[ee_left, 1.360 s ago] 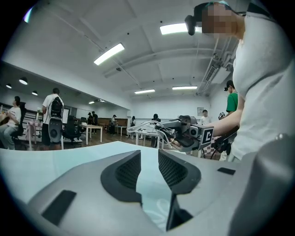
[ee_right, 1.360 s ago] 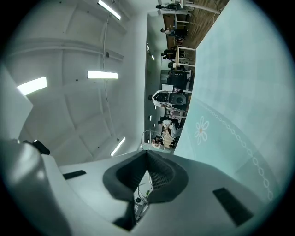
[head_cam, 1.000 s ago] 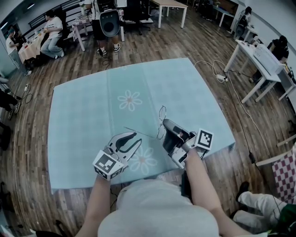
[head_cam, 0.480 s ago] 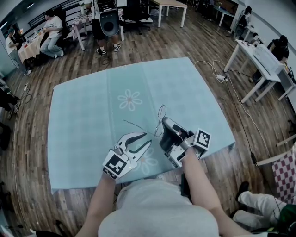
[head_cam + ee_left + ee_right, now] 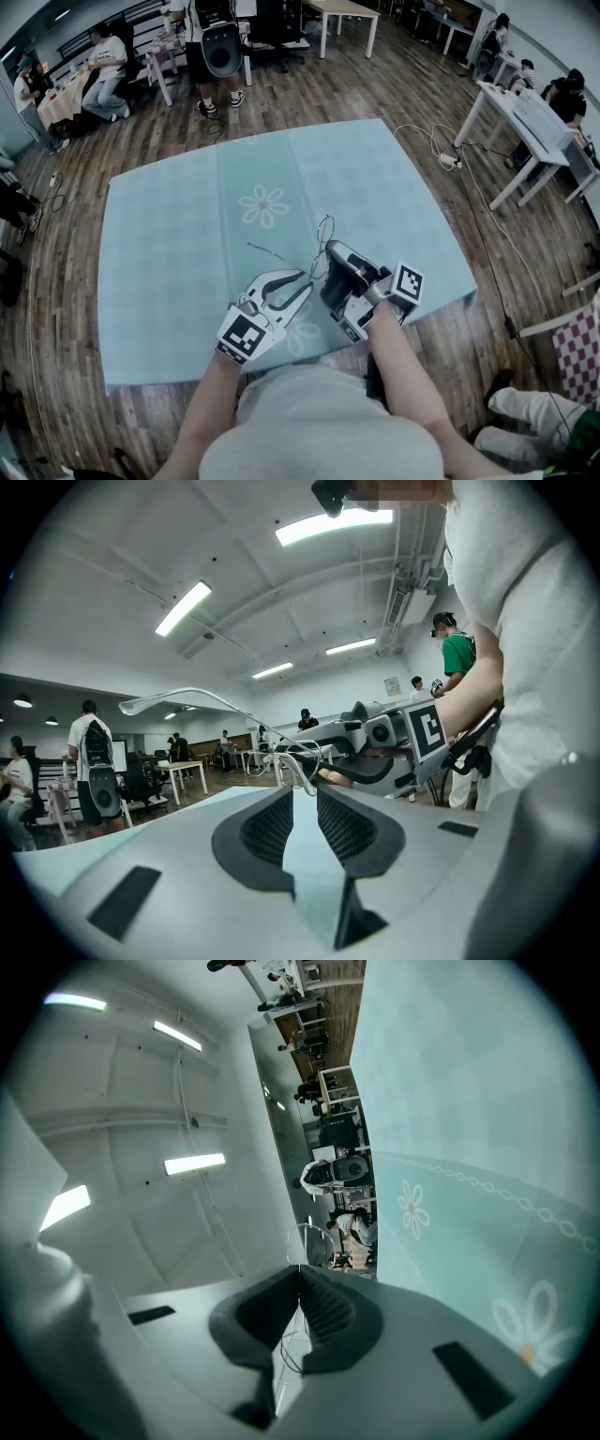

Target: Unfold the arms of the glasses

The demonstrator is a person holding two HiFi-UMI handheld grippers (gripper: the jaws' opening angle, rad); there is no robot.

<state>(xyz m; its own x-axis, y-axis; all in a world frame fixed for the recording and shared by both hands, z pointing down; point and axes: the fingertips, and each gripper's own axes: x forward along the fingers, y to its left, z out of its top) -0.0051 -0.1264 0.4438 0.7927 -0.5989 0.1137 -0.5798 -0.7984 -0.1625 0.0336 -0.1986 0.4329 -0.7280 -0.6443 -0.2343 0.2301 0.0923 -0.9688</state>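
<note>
The glasses (image 5: 324, 228) hang above the pale blue flowered tabletop (image 5: 178, 216), near its front edge. The right gripper (image 5: 330, 247) has its jaws pressed together on the thin wire frame, and one lens (image 5: 314, 1244) shows just past its tips (image 5: 300, 1274). In the left gripper view, one arm of the glasses (image 5: 187, 694) sweeps out wide to the left. The curved end of the other arm (image 5: 298, 776) sits right at the tips of the left gripper (image 5: 305, 794). Its jaws are closing, with a clear gap between the pads. In the head view, the left gripper (image 5: 306, 278) lies just beside the right one.
</note>
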